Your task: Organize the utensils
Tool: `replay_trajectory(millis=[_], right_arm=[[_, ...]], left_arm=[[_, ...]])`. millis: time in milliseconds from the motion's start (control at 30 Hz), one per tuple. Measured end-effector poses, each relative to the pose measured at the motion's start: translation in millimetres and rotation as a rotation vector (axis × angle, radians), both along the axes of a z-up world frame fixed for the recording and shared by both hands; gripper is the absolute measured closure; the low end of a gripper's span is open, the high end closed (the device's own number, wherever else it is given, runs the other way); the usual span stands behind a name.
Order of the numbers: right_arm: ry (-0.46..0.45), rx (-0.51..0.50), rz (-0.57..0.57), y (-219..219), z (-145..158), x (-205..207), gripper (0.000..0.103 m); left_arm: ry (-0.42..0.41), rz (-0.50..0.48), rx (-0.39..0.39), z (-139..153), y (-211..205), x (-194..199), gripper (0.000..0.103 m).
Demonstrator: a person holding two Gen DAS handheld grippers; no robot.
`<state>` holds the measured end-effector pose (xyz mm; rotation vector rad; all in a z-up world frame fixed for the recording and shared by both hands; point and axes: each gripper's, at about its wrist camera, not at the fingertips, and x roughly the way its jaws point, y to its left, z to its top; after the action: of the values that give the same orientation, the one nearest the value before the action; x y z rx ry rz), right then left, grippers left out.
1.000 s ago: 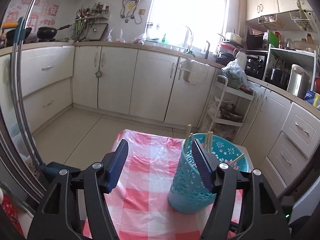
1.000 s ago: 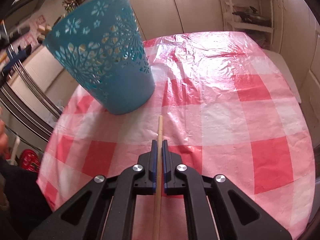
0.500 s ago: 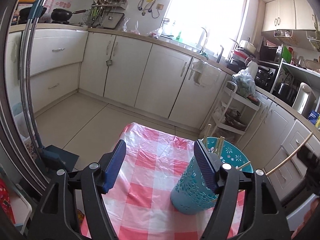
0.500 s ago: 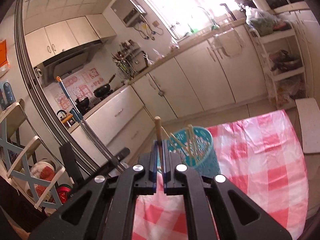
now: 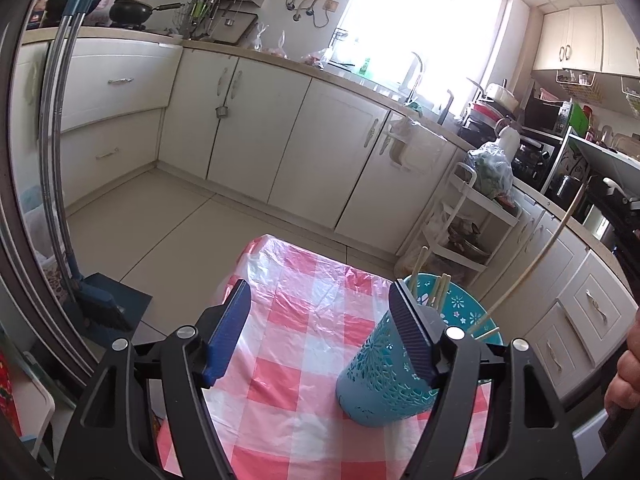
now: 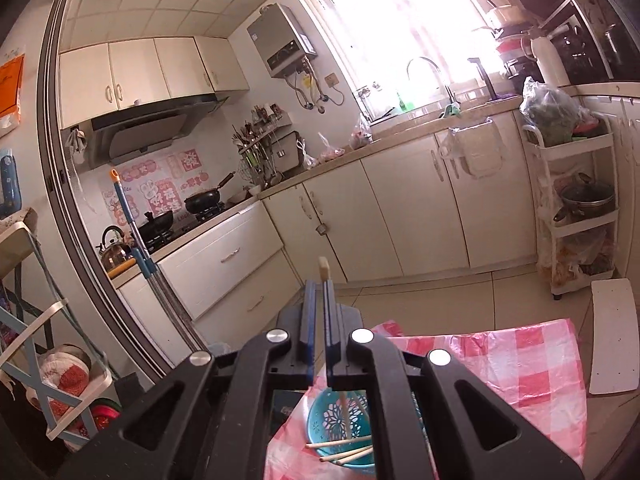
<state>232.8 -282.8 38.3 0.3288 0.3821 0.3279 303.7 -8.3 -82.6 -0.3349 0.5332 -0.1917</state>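
I take the teal basket (image 5: 384, 380) as my landmark; it stands upright on the table w/ the pink-and-white checked cloth (image 5: 296, 328), near the table's right side in the left wrist view.

My left gripper (image 5: 324, 332) is beside the basket, on its near side. Its jaws have just been opening and now stand wide apart; nothing is between them, only the cloth behind. The right blue pad (image 5: 412, 340) overlaps the basket's rim in the picture, but I cannot tell if it touches.

My right gripper (image 6: 319, 292) is above the basket, looking over it toward the kitchen cabinets (image 6: 412, 208). Its jaws are together, clamped on one chopstick (image 6: 324, 269): the pale tip sticks out past the pads, and the long end slants down toward the basket's opening. In the left wrist view the same stick goes up and right from the basket rim to the right gripper's dark body.

Inside the basket are approx. five or six more chopsticks (image 6: 340, 444), some leaning on the rim, some lying across the bottom.

A hand (image 5: 624, 376) shows at the right edge, right of the basket.
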Motion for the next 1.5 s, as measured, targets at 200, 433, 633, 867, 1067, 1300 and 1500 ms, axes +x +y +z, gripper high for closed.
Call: replay_trajectory(millis=[200,433,633,867,1067,1300,1500], right_arm=[[0.128,-0.079,-0.024,6.3,-47.4,13.3,0.099],[0.216,-0.038,-0.094,-11.0,-71.9,-28.7,0.09],[0.332,-0.122,-0.191,-0.5,-88.1,-84.2,0.038],[0.307,-0.201,-0.225,24.6,-68.2,-134.3,0.01],[0.247,-0.213,-0.196,40.7,-45.3,-166.4,0.007],[0.247,-0.223,-0.216,56.7,-23.0,-202.8,0.007],[0.24,-0.211,-0.217,67.9,-9.8,-240.6,0.007]], left_arm=[[0.005,-0.001,0.003,-0.6,-0.7,0.3,0.034],[0.01,-0.007,0.116,5.6,-12.8,-7.6,0.02],[0.056,-0.036,0.199,12.3,-27.8,-40.4,0.009],[0.092,-0.038,0.325,22.3,-39.9,-105.9,0.007],[0.068,-0.025,0.357,45.9,-34.7,-159.6,0.007],[0.066,-0.042,0.379,77.4,-28.8,-209.2,0.007],[0.122,-0.047,0.347,93.0,-15.2,-244.4,0.007]])
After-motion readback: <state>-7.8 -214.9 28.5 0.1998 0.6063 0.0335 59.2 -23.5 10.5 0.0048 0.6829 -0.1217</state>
